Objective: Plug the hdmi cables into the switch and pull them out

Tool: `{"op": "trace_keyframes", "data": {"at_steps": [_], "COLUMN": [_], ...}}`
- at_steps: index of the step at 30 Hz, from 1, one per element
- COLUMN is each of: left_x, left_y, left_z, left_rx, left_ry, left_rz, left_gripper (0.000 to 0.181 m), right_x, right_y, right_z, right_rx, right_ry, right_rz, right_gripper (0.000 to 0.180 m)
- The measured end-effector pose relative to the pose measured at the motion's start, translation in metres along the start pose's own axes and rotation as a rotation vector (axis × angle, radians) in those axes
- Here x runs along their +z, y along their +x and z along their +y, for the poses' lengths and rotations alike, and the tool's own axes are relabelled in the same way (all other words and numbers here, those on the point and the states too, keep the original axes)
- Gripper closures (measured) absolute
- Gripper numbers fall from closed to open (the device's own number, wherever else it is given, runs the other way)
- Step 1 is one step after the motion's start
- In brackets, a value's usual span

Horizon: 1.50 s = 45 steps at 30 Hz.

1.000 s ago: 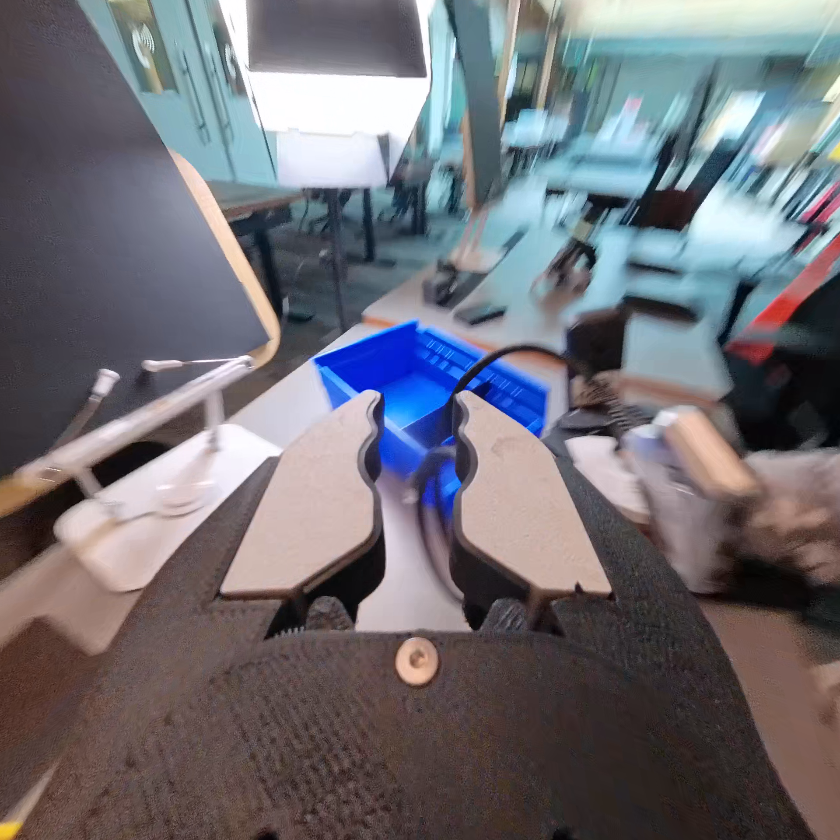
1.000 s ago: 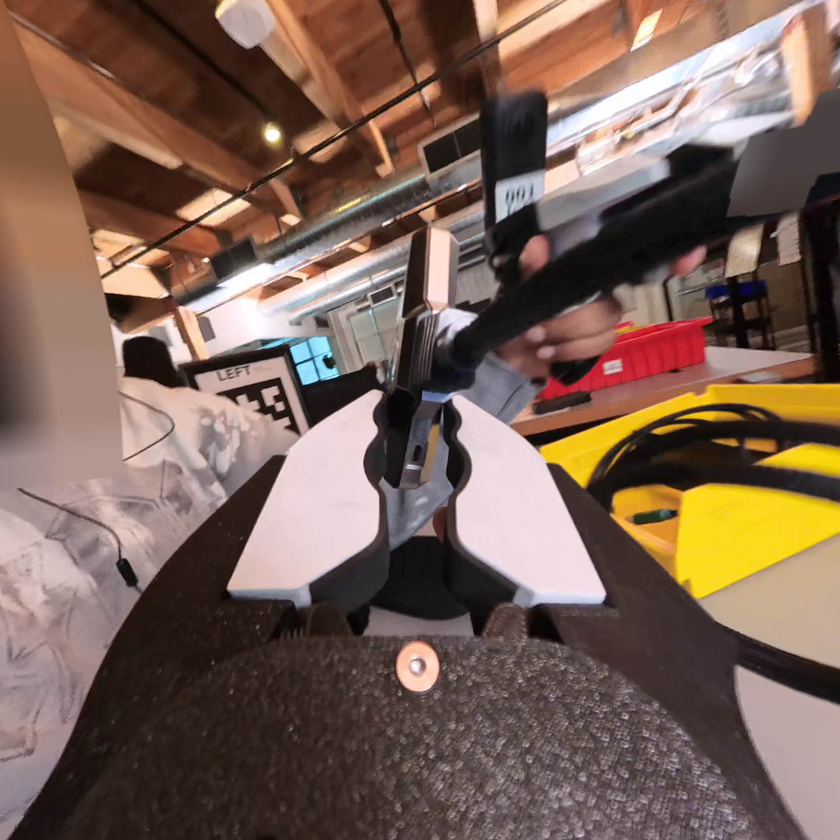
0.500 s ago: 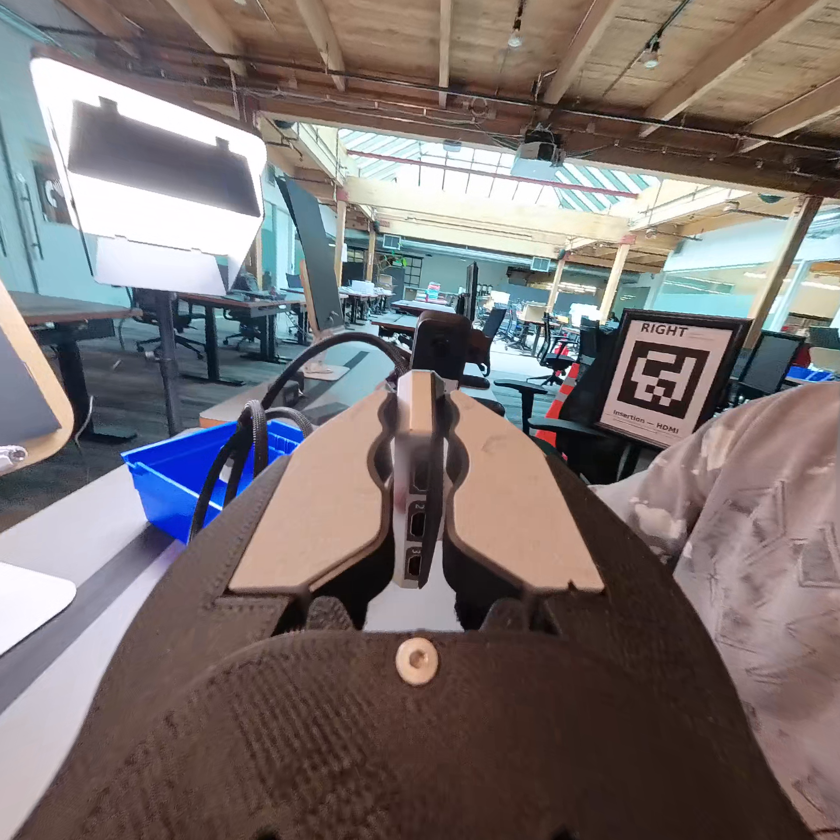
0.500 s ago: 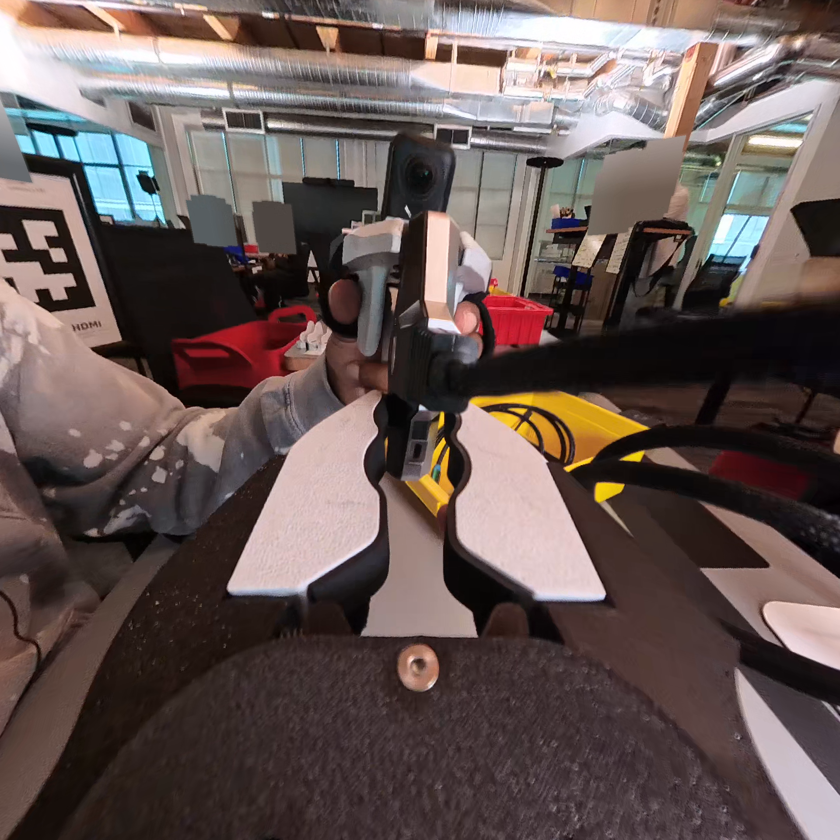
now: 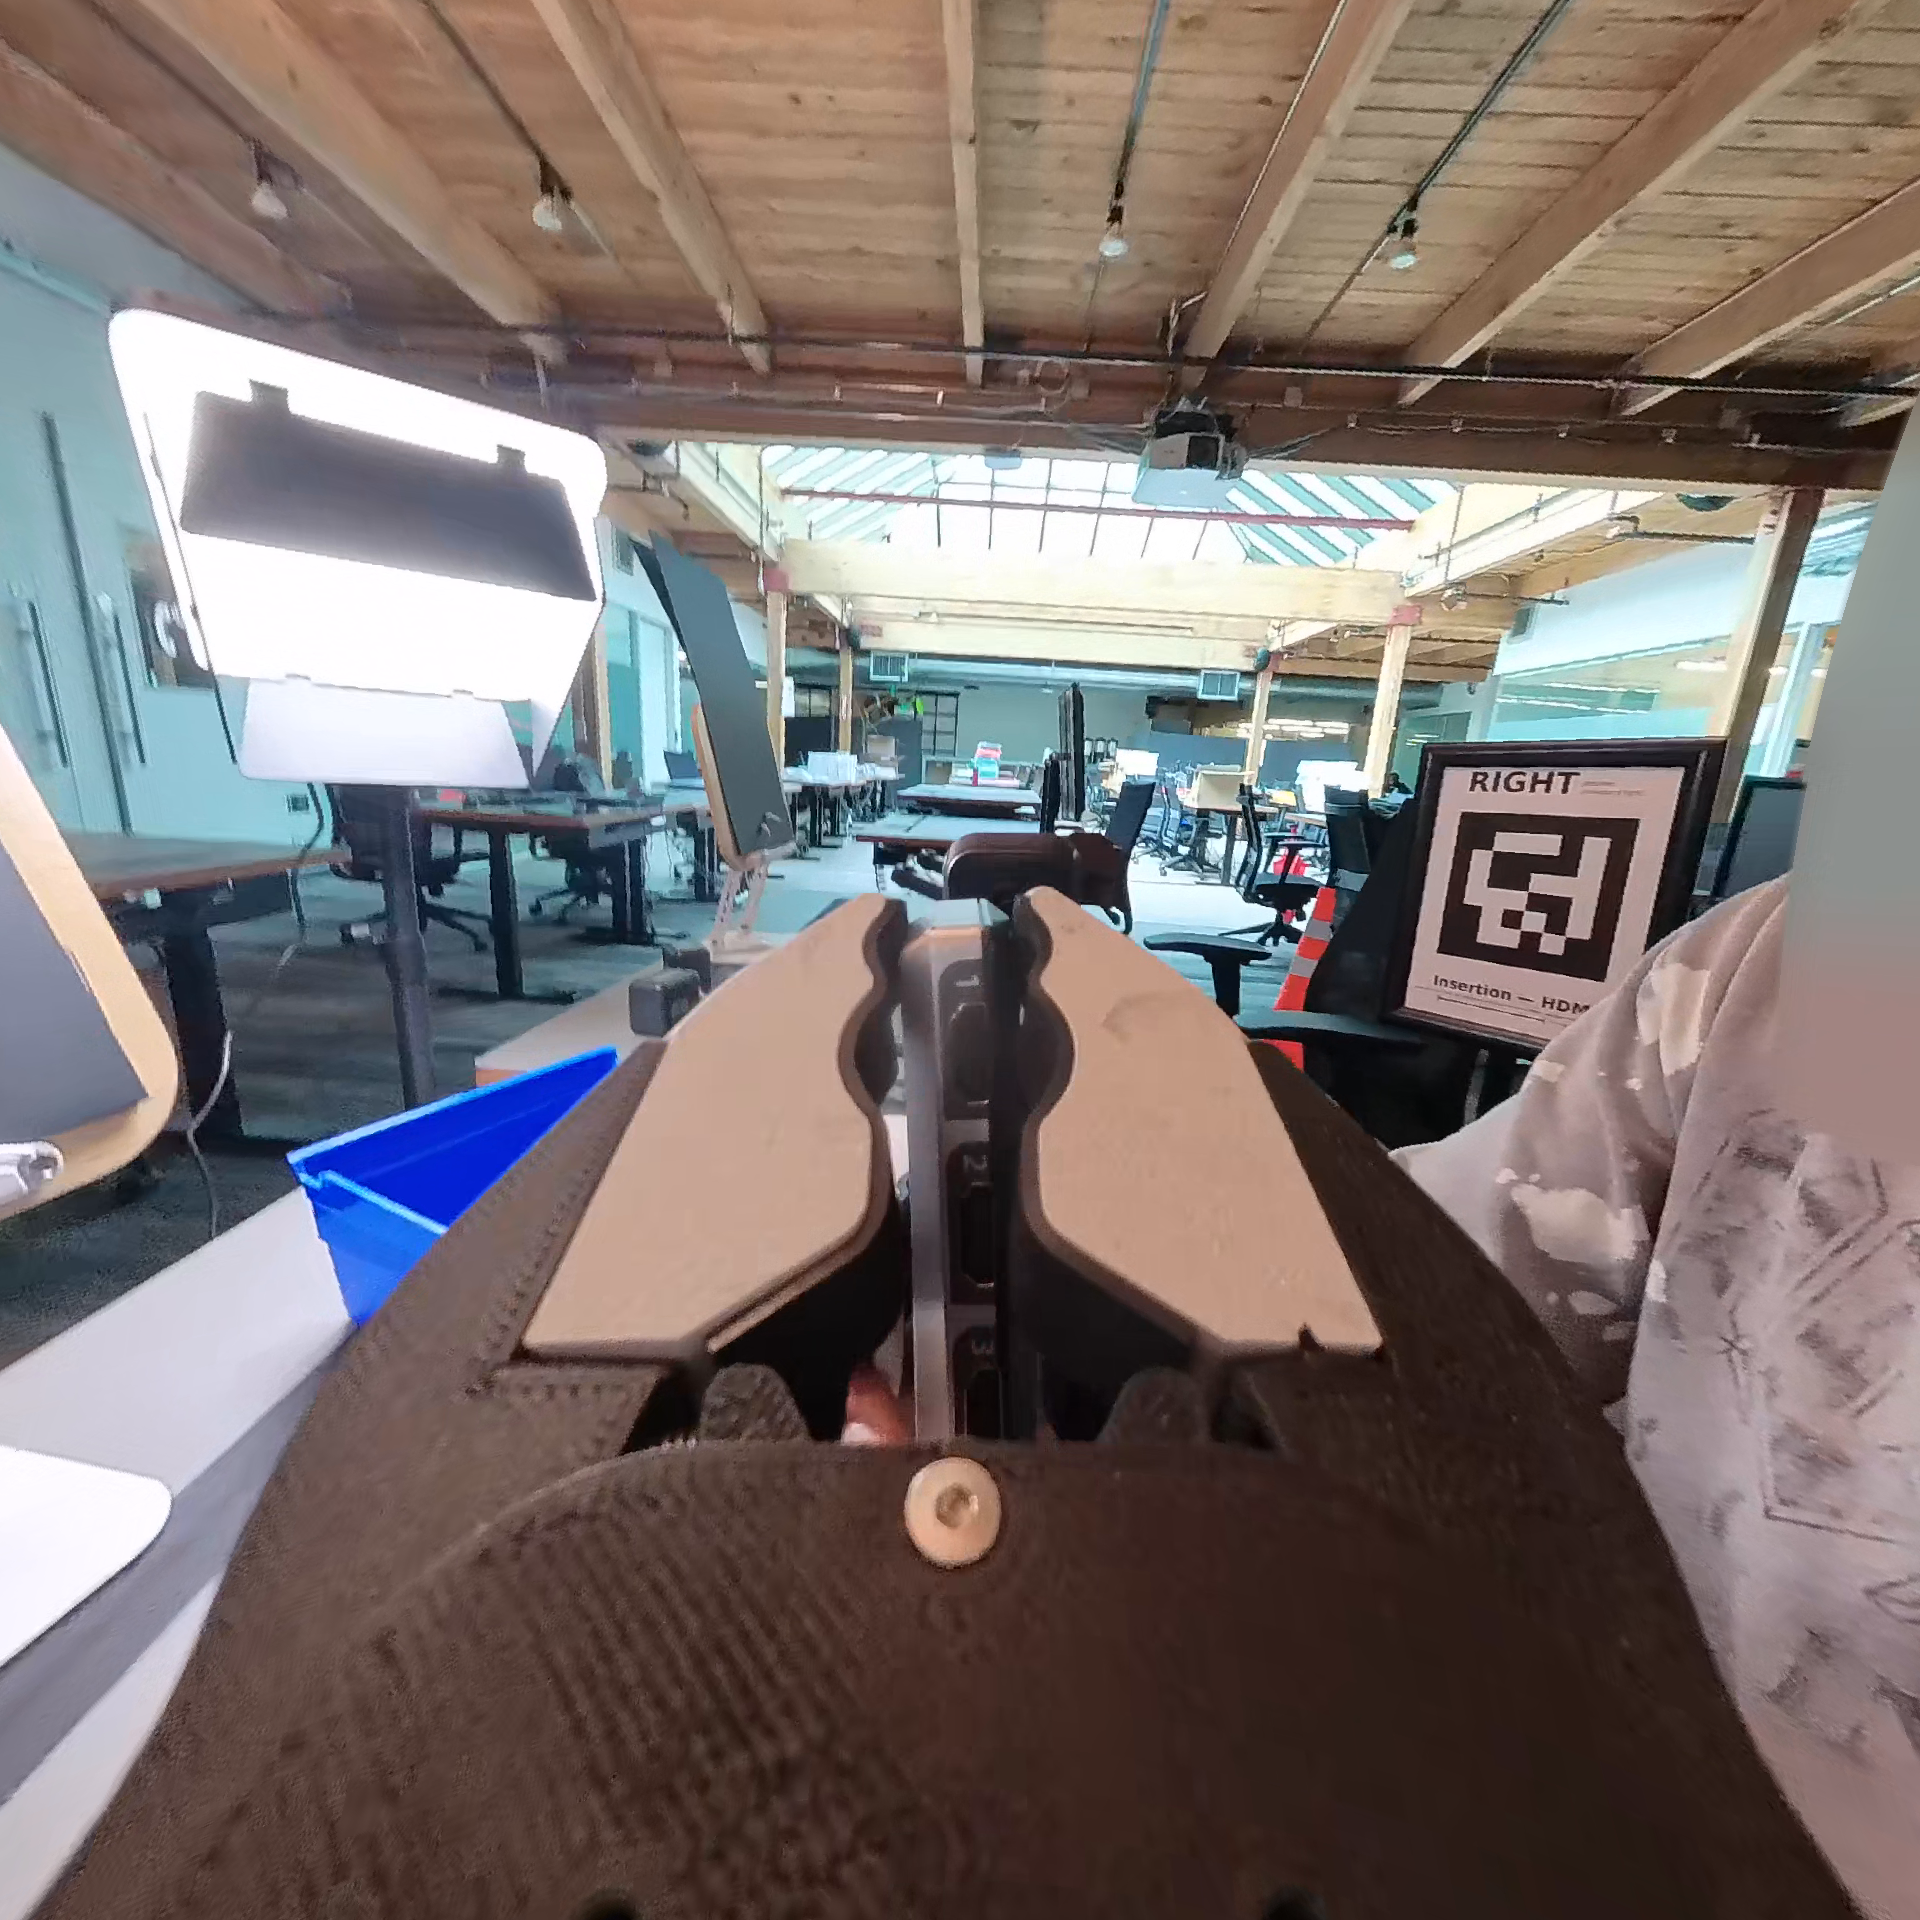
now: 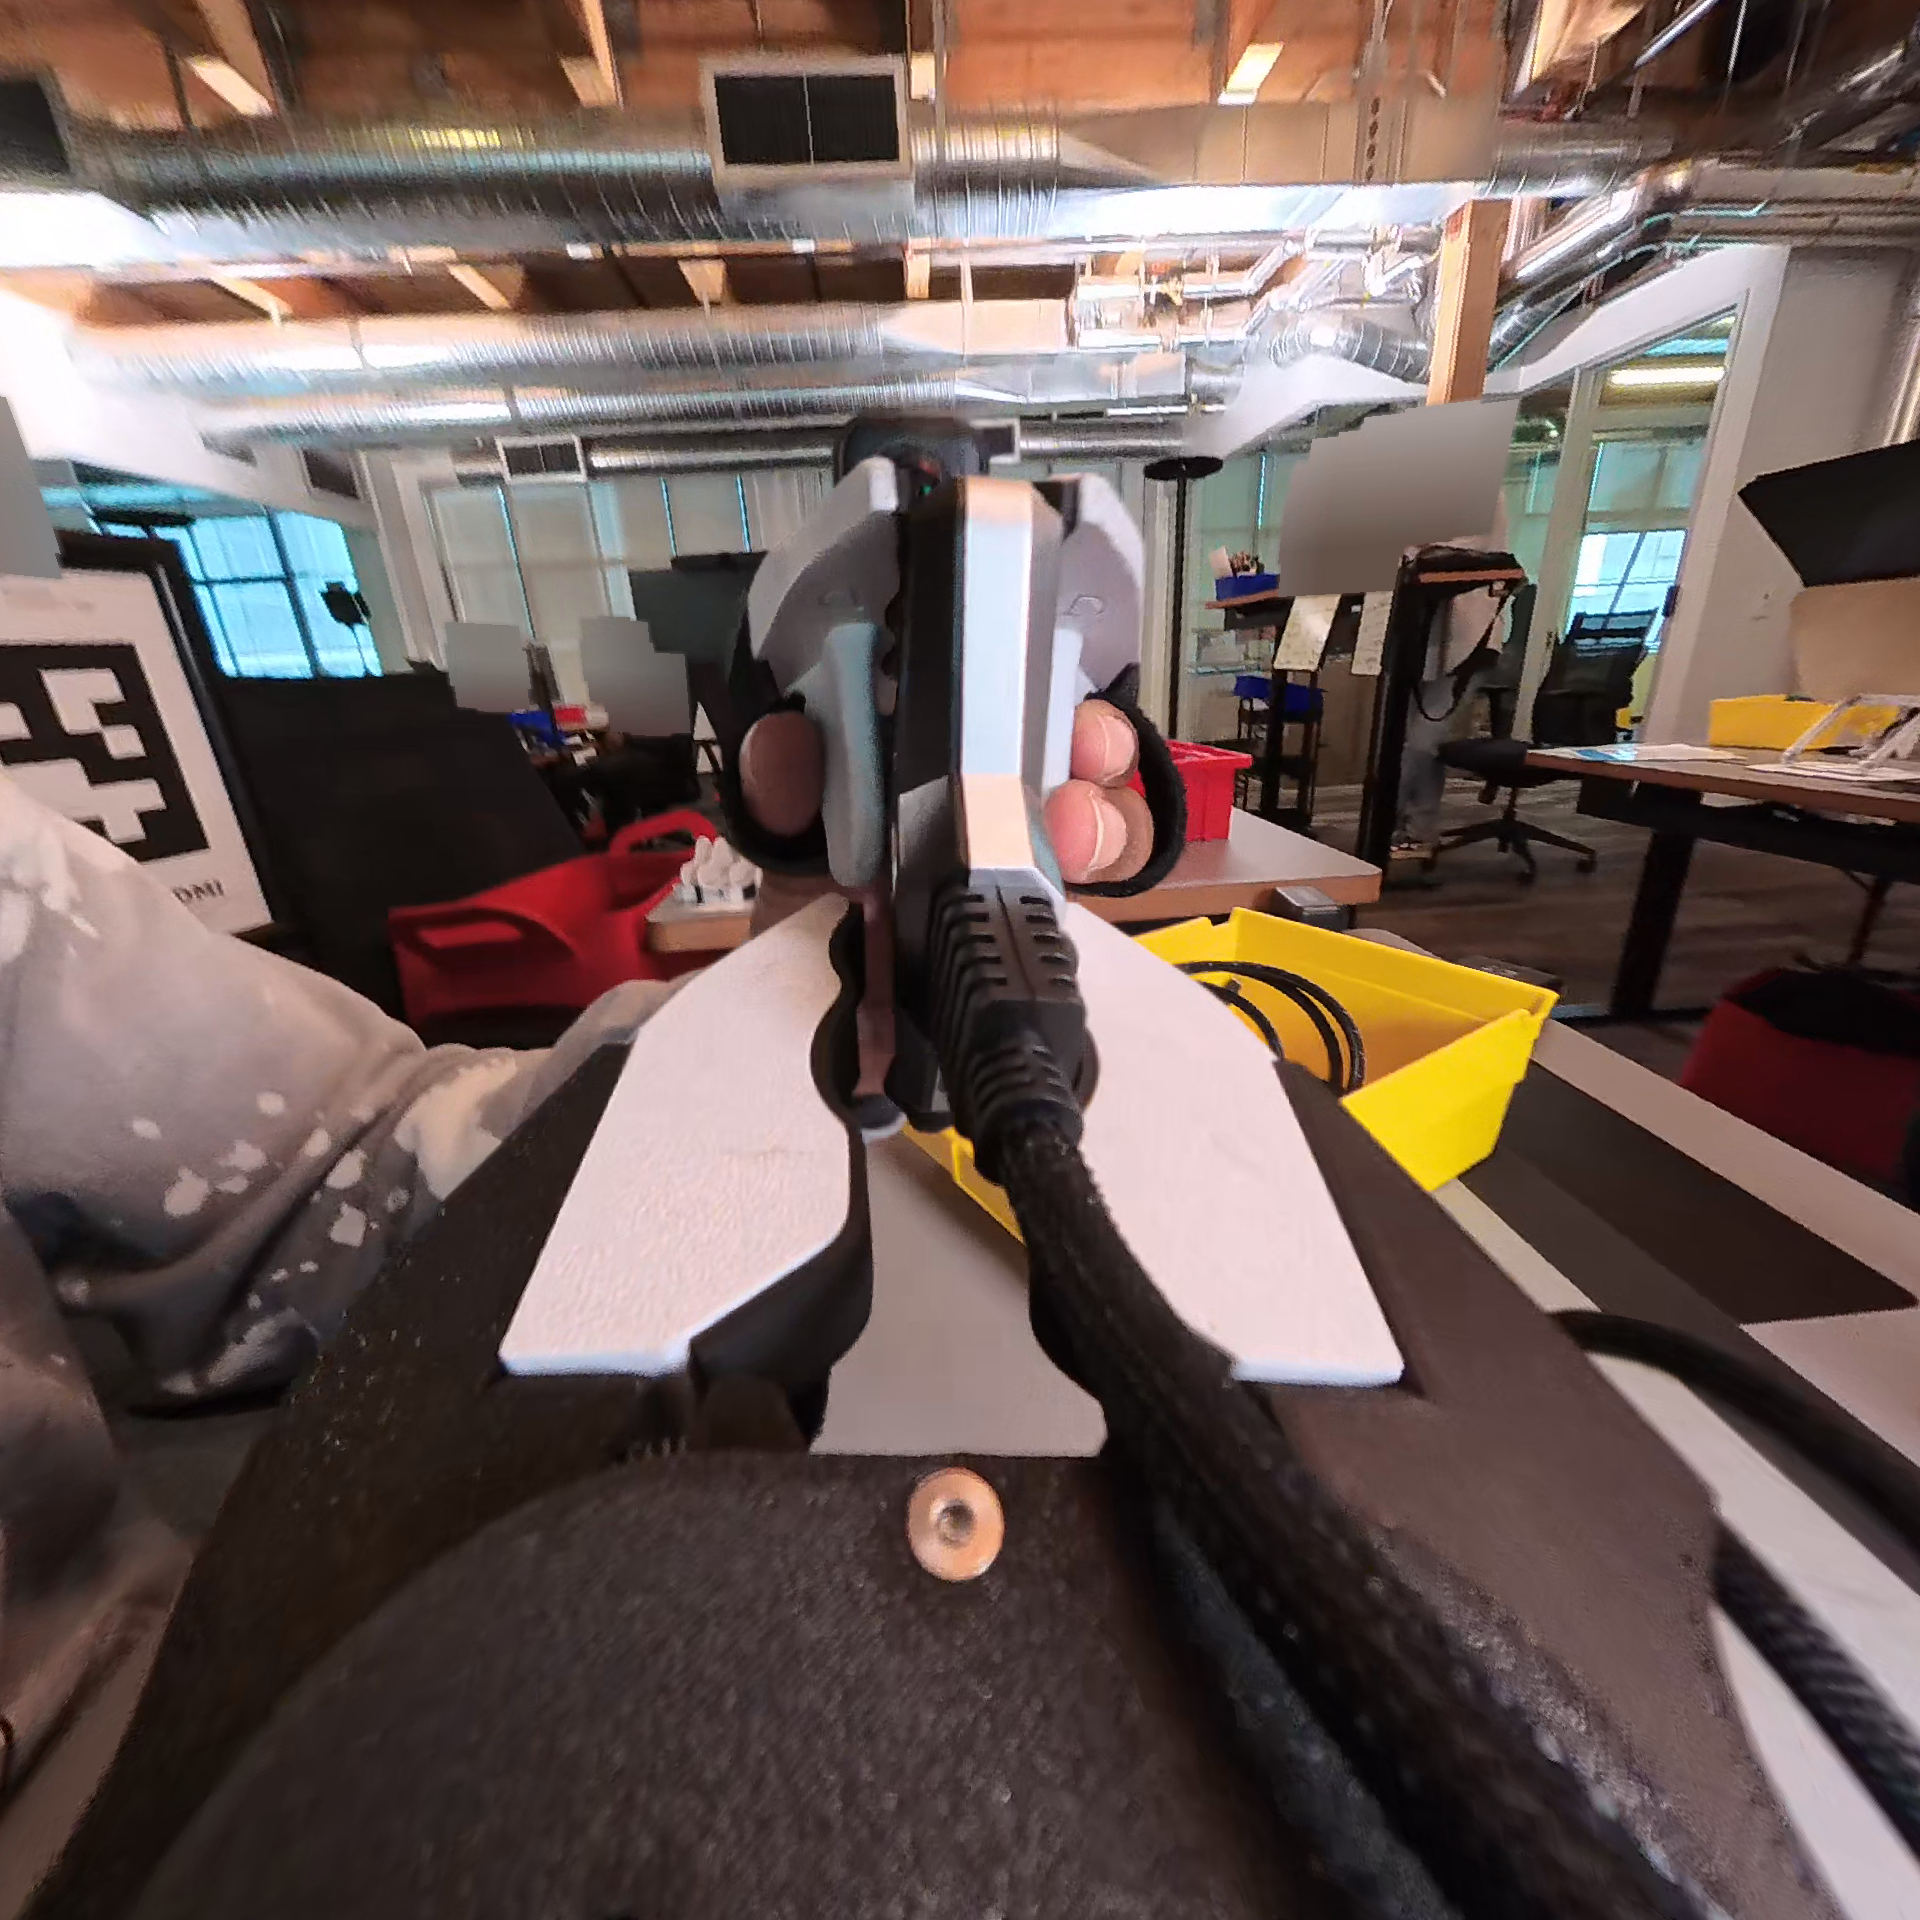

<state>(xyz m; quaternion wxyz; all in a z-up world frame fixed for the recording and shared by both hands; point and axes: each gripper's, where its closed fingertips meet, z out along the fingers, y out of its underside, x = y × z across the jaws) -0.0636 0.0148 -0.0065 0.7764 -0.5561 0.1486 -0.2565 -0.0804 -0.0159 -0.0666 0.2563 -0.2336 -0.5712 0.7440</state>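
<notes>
The HDMI switch (image 5: 951, 1143) is a slim grey box with a row of ports, held edge-on. My left gripper (image 5: 951, 914) is shut on it. In the right wrist view the switch (image 6: 992, 675) stands upright in front of me, between the left gripper's grey fingers (image 6: 847, 727), with a hand behind it. My right gripper (image 6: 956, 925) is shut on a black HDMI plug (image 6: 1003, 987) that meets the switch's lower end. Its braided cable (image 6: 1122, 1299) runs back between my fingers. How deep the plug sits is hidden.
A yellow bin (image 6: 1444, 1049) with coiled black cables (image 6: 1288, 1013) sits on the table to the right. A blue bin (image 5: 436, 1153) is at the left, a red bin (image 6: 520, 945) behind. A framed marker sign (image 5: 1538, 894) and a person's sleeve (image 5: 1714, 1299) are close by.
Both grippers have swung up from the bins and steadied facing each other. The switch is closer to my right gripper. The cable now runs back between its fingers instead of off to the right.
</notes>
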Motion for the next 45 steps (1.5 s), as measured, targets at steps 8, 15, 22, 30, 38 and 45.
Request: {"op": "trace_keyframes", "data": {"at_steps": [8,15,22,30,38,45], "left_x": [0.002,0.000,-0.033,-0.117,-0.224,-0.293], "left_y": [0.002,-0.002,-0.016,-0.082,-0.144,-0.199], "left_z": [-0.004,-0.004,-0.028,-0.021,0.020,0.057], "left_rx": [0.001,0.046,0.037,0.107,0.128,0.081], "left_ry": [0.116,0.021,-0.011,-0.355,-0.744,-1.177], "left_rz": [0.011,-0.057,-0.131,-0.626,-1.097,-1.114], "left_gripper": [0.159,0.158,0.157,0.154,0.152,0.152], "right_x": [-0.004,-0.009,-0.026,-0.047,-0.061,-0.071], "right_y": [-0.004,-0.001,0.015,0.027,0.022,0.027], "right_z": [-0.004,-0.001,-0.019,-0.041,-0.067,-0.075], "right_rx": [-0.030,-0.057,-0.047,-0.133,-0.182,-0.184], "right_ry": [0.017,-0.051,-0.026,-0.092,-0.069,-0.072], "right_rz": [-0.007,0.000,0.070,0.196,0.239,0.268], "right_gripper": [0.155,0.157,0.158,0.157,0.157,0.157]}}
